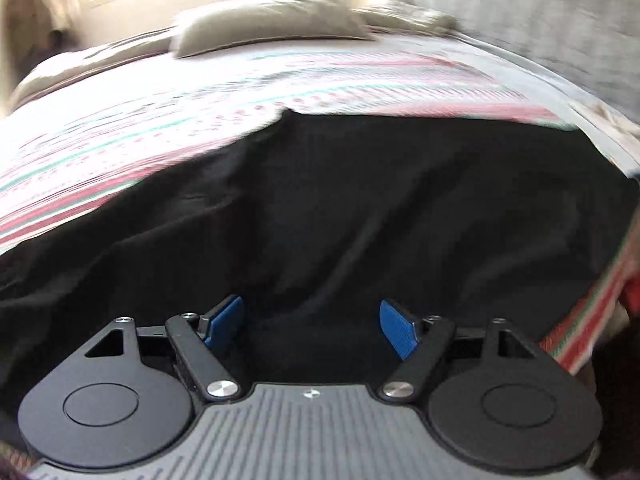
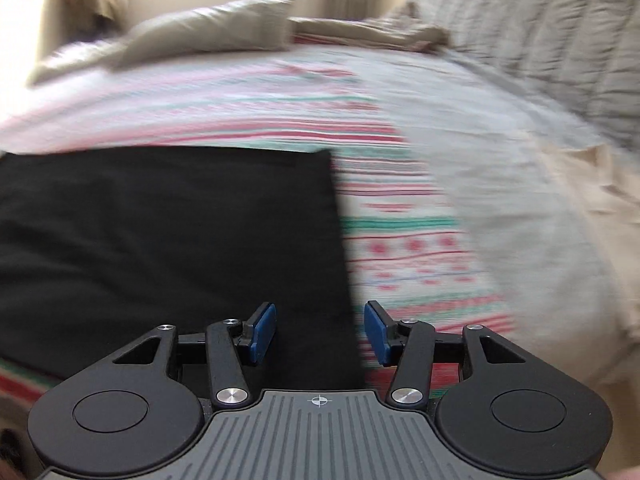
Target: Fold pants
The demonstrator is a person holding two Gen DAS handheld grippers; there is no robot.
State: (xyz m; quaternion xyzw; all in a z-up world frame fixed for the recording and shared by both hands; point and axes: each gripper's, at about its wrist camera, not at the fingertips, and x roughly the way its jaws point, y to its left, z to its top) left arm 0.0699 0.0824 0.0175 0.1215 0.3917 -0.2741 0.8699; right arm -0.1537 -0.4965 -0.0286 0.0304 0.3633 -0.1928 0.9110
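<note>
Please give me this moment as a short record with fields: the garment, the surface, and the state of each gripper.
garment: black pants, spread flat on the bed
surface: striped bedspread
far end of bed: beige pillow
left gripper: open, over the pants, holding nothing
right gripper: open, above the pants' right edge
image: motion blur in both views

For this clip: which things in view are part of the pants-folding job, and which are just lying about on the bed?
Part of the job:
- black pants, spread on the bed
- left gripper, open over the pants
- right gripper, open at the pants' right edge

Just lying about:
- striped bedspread
- beige pillow
- crumpled beige cloth near the pillow
- grey quilted blanket
</note>
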